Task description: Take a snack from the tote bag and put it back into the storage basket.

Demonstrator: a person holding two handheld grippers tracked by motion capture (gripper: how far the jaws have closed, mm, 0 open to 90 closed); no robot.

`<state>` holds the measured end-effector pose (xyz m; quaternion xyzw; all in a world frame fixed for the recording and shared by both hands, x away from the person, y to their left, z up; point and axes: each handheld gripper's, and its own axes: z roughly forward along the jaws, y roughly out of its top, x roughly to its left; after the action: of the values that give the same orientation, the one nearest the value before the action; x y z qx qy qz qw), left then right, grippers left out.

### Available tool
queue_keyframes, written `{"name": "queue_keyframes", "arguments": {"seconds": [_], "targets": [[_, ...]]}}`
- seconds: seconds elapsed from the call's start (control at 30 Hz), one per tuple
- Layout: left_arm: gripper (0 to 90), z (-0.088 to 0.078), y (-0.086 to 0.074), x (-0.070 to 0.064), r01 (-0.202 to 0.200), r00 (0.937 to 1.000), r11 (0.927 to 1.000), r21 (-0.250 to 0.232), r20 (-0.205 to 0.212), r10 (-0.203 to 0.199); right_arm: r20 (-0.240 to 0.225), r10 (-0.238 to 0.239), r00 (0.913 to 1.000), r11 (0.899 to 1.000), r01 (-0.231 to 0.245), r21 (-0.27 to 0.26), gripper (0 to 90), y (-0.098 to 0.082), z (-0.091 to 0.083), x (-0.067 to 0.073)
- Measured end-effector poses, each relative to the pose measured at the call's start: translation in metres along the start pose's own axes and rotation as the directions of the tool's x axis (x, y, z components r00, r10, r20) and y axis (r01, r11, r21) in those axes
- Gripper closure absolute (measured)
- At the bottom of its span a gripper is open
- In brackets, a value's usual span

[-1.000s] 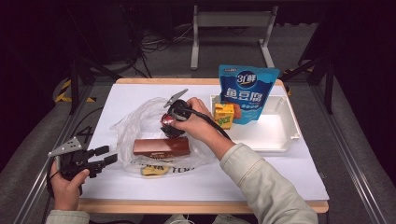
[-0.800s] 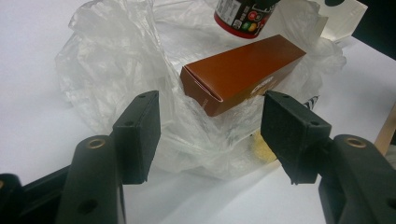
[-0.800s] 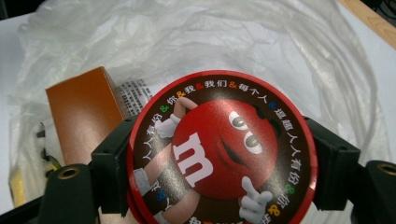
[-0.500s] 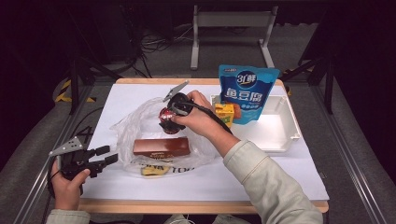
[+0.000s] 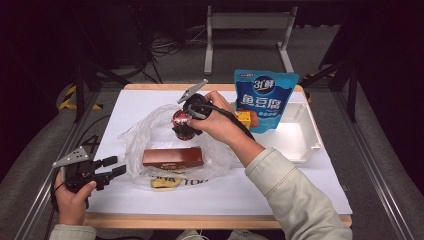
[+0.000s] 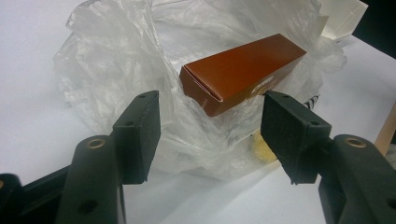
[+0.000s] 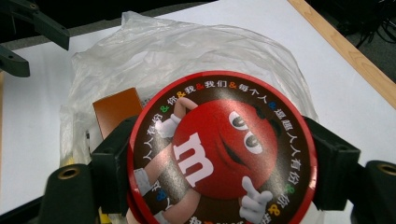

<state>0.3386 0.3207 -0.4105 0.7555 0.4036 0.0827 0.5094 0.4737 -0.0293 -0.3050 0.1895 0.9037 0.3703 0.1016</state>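
Right tool [image 5: 184, 124] grips the round red candy tin [image 7: 222, 149] above the clear plastic bag [image 5: 150, 135] — next, carry it clear; left tool [image 5: 116, 165] open, empty.

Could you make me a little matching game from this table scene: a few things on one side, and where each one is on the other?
Things:
1. round red candy tin
2. brown box
3. blue pouch
4. left gripper

Places:
A. standing upright by the white tray
B. clamped between the right gripper jaws
C. lying on the clear plastic bag
D. open, near the table's front left corner

Pairs: 1-B, 2-C, 3-A, 4-D
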Motion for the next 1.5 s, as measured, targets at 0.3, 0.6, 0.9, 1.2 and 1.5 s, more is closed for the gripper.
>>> {"name": "queue_keyframes", "arguments": {"seconds": [0.3, 0.6, 0.9, 1.2, 1.5], "targets": [[38.7, 0.001, 0.0, 0.0, 0.007, 1.0, 1.0, -0.001, -0.001, -0.007, 0.015, 0.004, 0.9999, 1.0, -0.004, -0.006, 25.5, -0.006, -0.019, -0.006], [38.4, 0.008, 0.005, 0.002, -0.009, 0.9999, 1.0, 0.0, 0.015, 0.009, 0.041, 0.024, 0.9989, 1.0, -0.023, -0.002, 25.6, -0.021, -0.041, -0.015], [37.7, 0.009, 0.007, 0.003, -0.019, 0.9997, 0.9998, -0.006, 0.017, 0.02, 0.068, 0.055, 0.9962, 0.998, -0.055, -0.003, 25.6, -0.037, -0.065, -0.027], [37.0, 0.009, 0.007, 0.001, -0.022, 0.9995, 0.9997, -0.007, 0.02, 0.022, 0.098, 0.097, 0.9904, 0.995, -0.096, -0.015, 25.6, -0.055, -0.092, -0.04], [37.0, 0.01, 0.007, 0.001, -0.028, 0.9994, 0.9996, -0.002, 0.022, 0.028, 0.128, 0.132, 0.983, 0.991, -0.129, -0.028, 25.6, -0.072, -0.115, -0.053]]}}
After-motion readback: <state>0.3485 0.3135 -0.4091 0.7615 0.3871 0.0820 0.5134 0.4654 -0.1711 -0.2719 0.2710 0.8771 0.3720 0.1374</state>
